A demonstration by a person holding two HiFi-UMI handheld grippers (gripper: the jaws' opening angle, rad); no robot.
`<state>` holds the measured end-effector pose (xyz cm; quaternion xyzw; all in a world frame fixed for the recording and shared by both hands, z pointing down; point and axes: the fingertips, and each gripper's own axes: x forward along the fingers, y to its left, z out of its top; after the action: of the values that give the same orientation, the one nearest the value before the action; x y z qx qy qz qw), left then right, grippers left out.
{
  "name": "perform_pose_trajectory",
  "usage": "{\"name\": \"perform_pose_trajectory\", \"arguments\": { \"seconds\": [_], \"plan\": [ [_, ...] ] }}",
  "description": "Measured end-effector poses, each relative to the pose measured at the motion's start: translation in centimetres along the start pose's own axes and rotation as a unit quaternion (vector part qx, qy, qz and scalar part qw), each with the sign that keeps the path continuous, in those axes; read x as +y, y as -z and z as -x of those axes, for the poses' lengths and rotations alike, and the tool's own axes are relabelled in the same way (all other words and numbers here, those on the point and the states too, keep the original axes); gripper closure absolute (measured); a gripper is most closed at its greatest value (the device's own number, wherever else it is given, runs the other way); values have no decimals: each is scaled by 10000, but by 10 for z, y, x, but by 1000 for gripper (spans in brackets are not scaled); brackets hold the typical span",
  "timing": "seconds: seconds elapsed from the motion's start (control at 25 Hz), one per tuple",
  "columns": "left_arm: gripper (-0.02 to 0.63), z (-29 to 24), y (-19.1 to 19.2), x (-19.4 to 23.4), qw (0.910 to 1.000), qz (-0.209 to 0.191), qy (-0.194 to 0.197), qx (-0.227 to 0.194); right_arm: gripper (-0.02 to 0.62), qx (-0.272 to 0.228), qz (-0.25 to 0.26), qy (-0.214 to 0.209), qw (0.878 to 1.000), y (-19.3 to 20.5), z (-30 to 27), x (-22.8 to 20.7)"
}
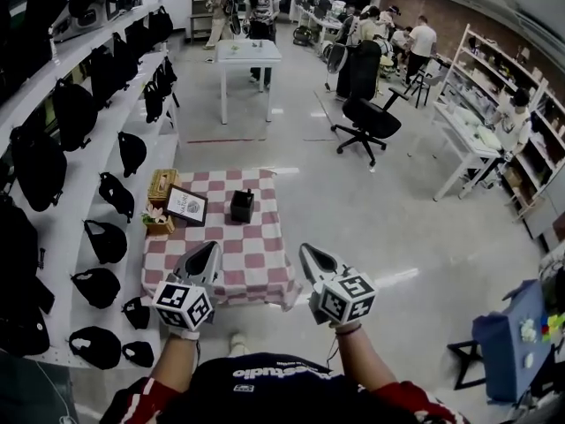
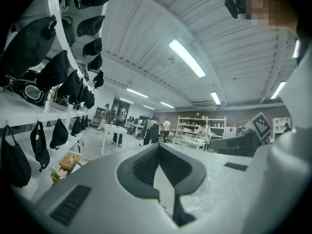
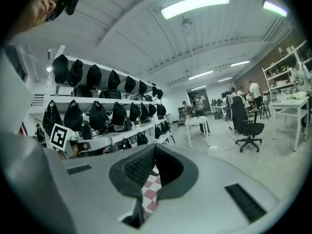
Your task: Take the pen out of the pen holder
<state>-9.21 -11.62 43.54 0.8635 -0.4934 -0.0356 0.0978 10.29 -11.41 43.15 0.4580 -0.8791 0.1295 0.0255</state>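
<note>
**Head view.** A person looks down on a low tabletop draped in a red-and-white checked cloth. Toward its far side stands a small black pen holder, upright and well apart from both grippers. The pen is too small to make out for certain; only a dark nub shows at the holder's top. Just left of the holder leans a framed picture, with a wooden tissue box behind it. The left gripper and the right gripper hover side by side above the near end of the tabletop, both pointing toward the holder. Black bags hang along white shelves on the left.

**Left gripper view.** The left gripper has its fingers pressed together at the tips, with nothing between them. The tissue box sits low at the left. The pen holder is not seen here.

**Right gripper view.** The right gripper also has its fingers meeting at the tips, and they are empty. A strip of checked cloth shows through the gap below the tips.

**Handling.** A pen is likely light, stiff, slim and rather smooth. The best hold is probably on the shaft just above the holder's rim, followed by a straight upward pull. The fingers would have to part first. The holder looks small and light, so it may tip or rise with the pen unless the other gripper steadies it.
</note>
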Motion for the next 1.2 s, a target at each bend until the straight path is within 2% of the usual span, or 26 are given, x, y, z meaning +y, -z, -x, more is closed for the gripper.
{"name": "perform_pose_trajectory", "arguments": {
  "seconds": [0.52,0.88,1.2],
  "plan": [
    [600,-51,-17,65,9996,-62,252,134,591,115,70,307,9994,-11,-79,-12],
    [600,-73,-20,86,9982,2,601,82,591,100,51,543,9985,-14,-100,-14],
    [600,-75,-10,99,9983,183,540,146,592,240,98,500,9984,-13,-112,-11]
  ]
}}
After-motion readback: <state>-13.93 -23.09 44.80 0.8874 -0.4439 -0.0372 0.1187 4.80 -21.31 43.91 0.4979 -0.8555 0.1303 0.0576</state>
